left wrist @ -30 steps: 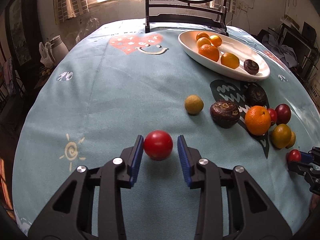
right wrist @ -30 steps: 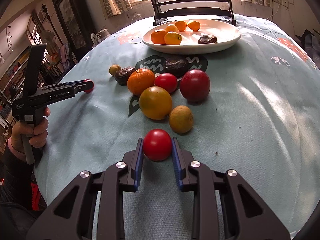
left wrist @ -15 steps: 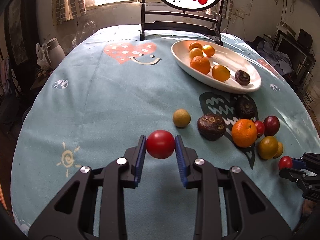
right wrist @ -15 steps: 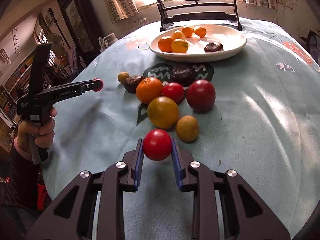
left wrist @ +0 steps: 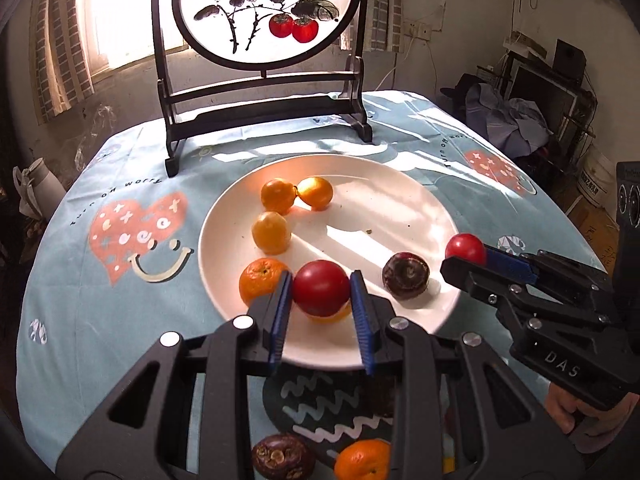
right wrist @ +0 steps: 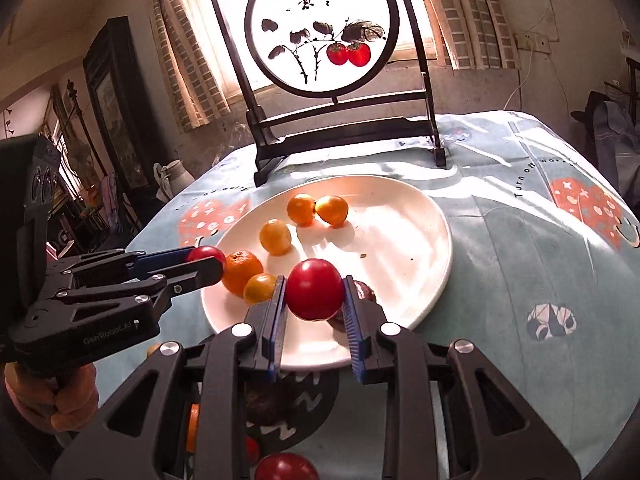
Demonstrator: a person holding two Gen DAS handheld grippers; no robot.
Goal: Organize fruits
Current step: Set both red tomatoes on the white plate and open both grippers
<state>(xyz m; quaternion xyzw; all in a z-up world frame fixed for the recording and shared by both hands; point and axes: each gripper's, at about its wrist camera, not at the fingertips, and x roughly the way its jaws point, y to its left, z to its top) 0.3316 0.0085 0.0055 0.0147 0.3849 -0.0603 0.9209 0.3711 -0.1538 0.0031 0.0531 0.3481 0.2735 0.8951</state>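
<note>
left wrist view: left gripper (left wrist: pixel 321 292) clenched on a red fruit (left wrist: pixel 320 288), held above the near part of the white plate (left wrist: pixel 400 208). plate holds four orange fruits and a dark brown fruit (left wrist: pixel 405 276). right gripper (left wrist: pixel 466 254) at the plate's right rim, pinching a second red fruit (left wrist: pixel 465 248).

right wrist view: right gripper (right wrist: pixel 314 298) grips its red fruit (right wrist: pixel 315 290) over the plate's near edge (right wrist: pixel 420 240); left gripper (right wrist: pixel 206 258) at left holds its own. painted screen (right wrist: pixel 320 36) stands behind the plate on the blue tablecloth (right wrist: pixel 520 280).

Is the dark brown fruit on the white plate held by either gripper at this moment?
No, the dark brown fruit lies free on the white plate; each gripper holds a red fruit.
</note>
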